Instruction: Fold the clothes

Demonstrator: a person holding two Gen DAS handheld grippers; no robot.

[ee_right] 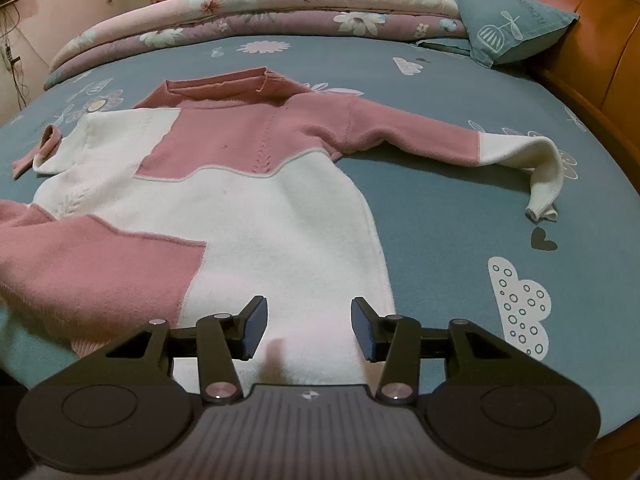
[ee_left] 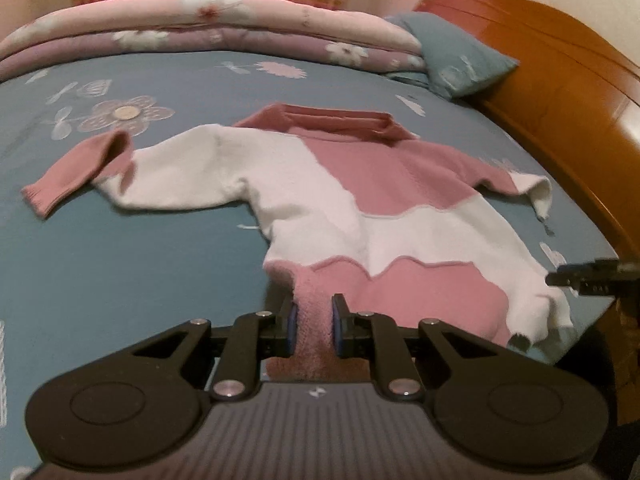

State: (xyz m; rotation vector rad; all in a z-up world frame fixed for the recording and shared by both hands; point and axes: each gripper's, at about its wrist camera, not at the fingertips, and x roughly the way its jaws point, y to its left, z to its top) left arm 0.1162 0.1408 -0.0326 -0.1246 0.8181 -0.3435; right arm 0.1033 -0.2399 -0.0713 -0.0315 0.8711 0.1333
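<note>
Pink-and-white sweater [ee_right: 248,200] spread flat on the blue floral bed [ee_right: 440,220], collar toward the folded quilt [ee_right: 256,4] and pillow [ee_right: 512,32]. Left gripper [ee_left: 313,328] pinched on the sweater's pink hem corner, lifting it off the bed. Right gripper [ee_right: 308,328] spread apart over the white hem, pads not pressing the cloth

The left gripper [ee_left: 313,330] was pinched on the sweater [ee_left: 360,200] hem; the right gripper [ee_right: 308,330] stood half open over it.
</note>
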